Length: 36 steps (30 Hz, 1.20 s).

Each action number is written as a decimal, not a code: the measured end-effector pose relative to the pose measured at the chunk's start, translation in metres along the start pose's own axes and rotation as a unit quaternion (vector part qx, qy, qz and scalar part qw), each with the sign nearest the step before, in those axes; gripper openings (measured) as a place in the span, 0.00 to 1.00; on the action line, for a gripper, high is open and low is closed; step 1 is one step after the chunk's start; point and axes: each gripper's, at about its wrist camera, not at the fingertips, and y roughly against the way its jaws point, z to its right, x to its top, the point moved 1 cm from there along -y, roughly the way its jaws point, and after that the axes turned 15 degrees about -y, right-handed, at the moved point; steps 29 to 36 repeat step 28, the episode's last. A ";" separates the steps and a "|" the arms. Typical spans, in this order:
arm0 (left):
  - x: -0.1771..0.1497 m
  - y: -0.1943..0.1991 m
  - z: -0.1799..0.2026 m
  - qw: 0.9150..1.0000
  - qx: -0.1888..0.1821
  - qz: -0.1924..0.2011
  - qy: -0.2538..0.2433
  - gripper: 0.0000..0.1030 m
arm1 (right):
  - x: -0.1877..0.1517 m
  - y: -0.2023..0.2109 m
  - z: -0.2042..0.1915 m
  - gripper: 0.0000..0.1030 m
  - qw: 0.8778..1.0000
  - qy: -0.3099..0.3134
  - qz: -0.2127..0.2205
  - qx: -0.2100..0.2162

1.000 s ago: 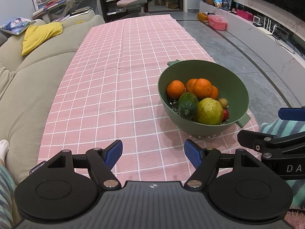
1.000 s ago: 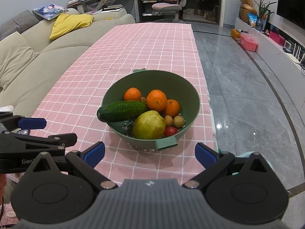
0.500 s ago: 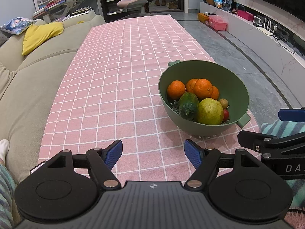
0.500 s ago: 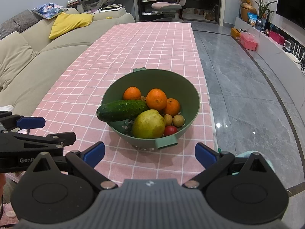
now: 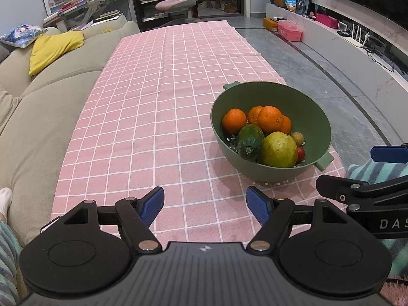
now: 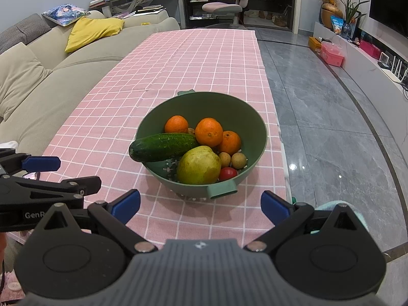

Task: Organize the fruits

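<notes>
Just beyond both spread tongs [image 6: 200, 205], fruit-filled green bowl [image 6: 244, 117].

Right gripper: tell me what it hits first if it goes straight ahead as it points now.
Most likely the near wall of the green bowl, at the handle tab. The right gripper is open and aimed at it over bare tablecloth. If it rides higher than it looks, the pear comes first.

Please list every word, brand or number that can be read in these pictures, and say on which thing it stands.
"DAS", cut off by the picture edge: on the right gripper, seen from the left wrist.
"GenR", cut off behind a finger: on the left gripper, seen from the right wrist.
Snack packets and books: too small to read.
</notes>
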 end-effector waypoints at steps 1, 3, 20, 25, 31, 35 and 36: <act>0.000 0.000 0.000 1.000 -0.001 0.000 0.000 0.83 | 0.000 0.000 0.000 0.94 1.000 0.000 0.000 0.000; 0.000 0.000 0.000 1.000 -0.002 0.002 0.001 0.83 | 0.000 0.000 0.000 0.94 1.000 0.000 0.000 0.000; 0.001 0.002 0.001 1.000 0.001 0.002 0.002 0.83 | -0.003 -0.001 -0.001 0.94 1.000 -0.003 -0.002 -0.002; 0.001 0.003 0.001 1.000 0.002 0.006 0.002 0.83 | -0.003 -0.001 -0.002 0.94 1.000 -0.004 -0.003 -0.002; 0.000 0.005 0.000 1.000 0.004 0.007 0.005 0.83 | -0.003 -0.002 -0.003 0.94 1.000 -0.005 -0.004 -0.003; 0.000 0.005 0.000 1.000 0.004 0.007 0.005 0.83 | -0.003 -0.002 -0.003 0.94 1.000 -0.005 -0.004 -0.003; 0.000 0.005 0.000 1.000 0.004 0.007 0.005 0.83 | -0.003 -0.002 -0.003 0.94 1.000 -0.005 -0.004 -0.003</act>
